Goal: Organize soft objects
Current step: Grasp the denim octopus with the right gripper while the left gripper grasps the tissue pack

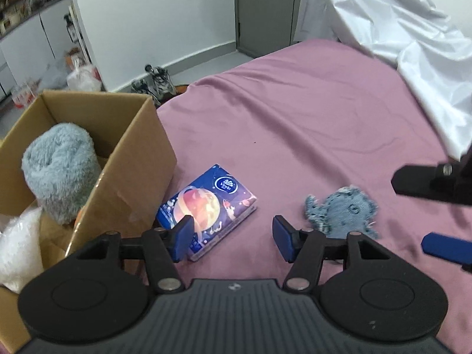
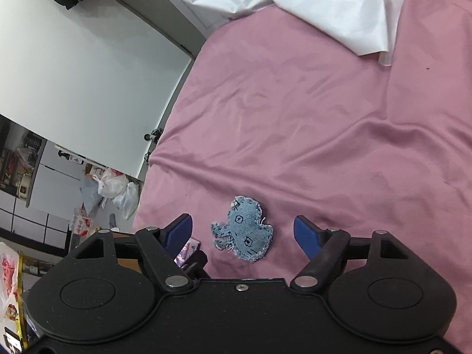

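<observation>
Left gripper (image 1: 233, 237), my left-wrist view: jaws apart, empty, low centre over the pink sheet (image 1: 295, 118); tissue pack (image 1: 206, 209) behind its left finger, cardboard box (image 1: 141, 159) at left holding a grey plush roll (image 1: 62, 171). Right gripper (image 2: 243, 231), my right-wrist view: jaws apart, denim toy (image 2: 244, 233) lying between them, untouched.

The right gripper (image 2: 243, 230) hangs over a pink sheet (image 2: 324, 135), its blue pads (image 2: 305, 233) apart with nothing pressed between them. A small denim toy (image 2: 244, 231) with frayed edges lies flat on the sheet, in the gap between the pads and touching neither. A crumpled white cloth (image 2: 309, 3) covers the sheet's far end. Plastic bags (image 2: 113, 187) sit on the floor at left.
</observation>
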